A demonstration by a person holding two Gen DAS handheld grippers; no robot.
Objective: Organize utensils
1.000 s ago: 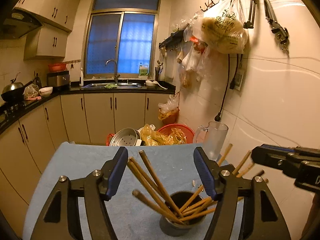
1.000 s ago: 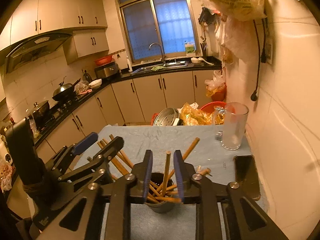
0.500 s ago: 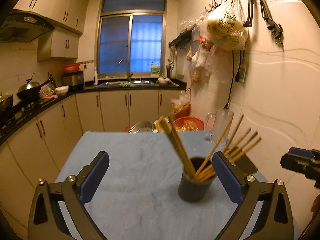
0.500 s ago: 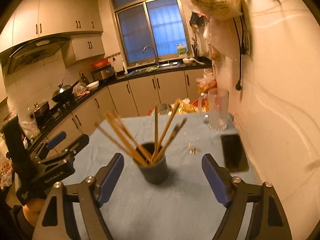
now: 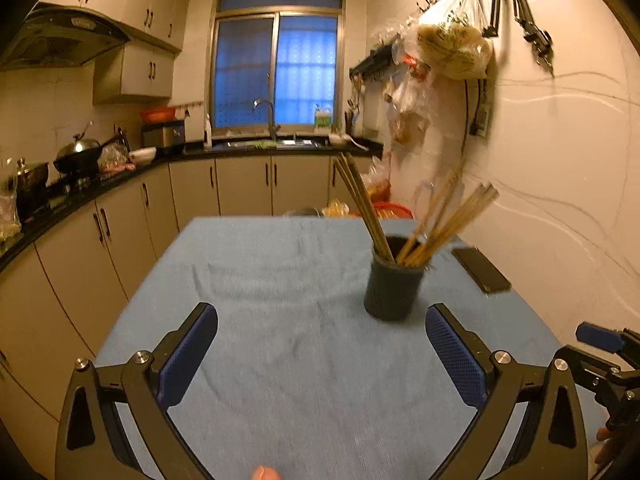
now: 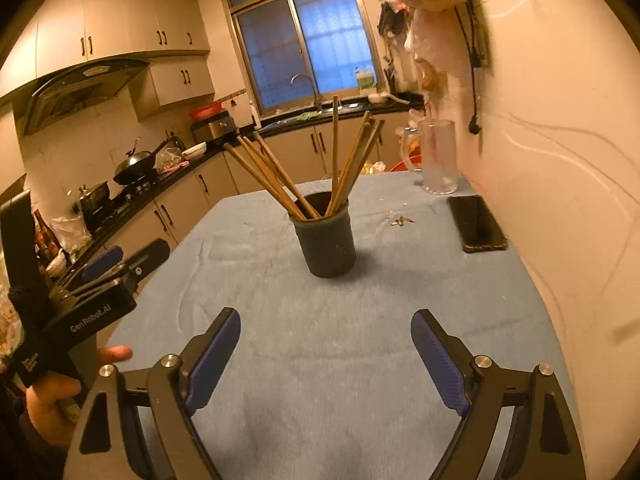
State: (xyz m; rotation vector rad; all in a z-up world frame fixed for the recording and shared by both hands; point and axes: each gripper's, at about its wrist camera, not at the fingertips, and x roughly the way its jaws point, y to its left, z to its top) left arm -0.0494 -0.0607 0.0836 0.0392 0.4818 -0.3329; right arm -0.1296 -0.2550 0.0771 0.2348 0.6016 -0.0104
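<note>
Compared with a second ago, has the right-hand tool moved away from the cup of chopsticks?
Yes. The right tool has pulled back toward the near edge of the table; the cup, once between its pads, now stands well ahead, and its jaws are opening, empty.

"GenRobot.AI" is printed in white on the left tongs' (image 6: 102, 266) black body; nothing else reads clearly.

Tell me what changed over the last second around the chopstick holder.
Both grippers, left gripper and right gripper, let go of the chopsticks and backed away, empty; the right's jaws are opening further. The dark holder, phone and glass pitcher stayed put.
</note>
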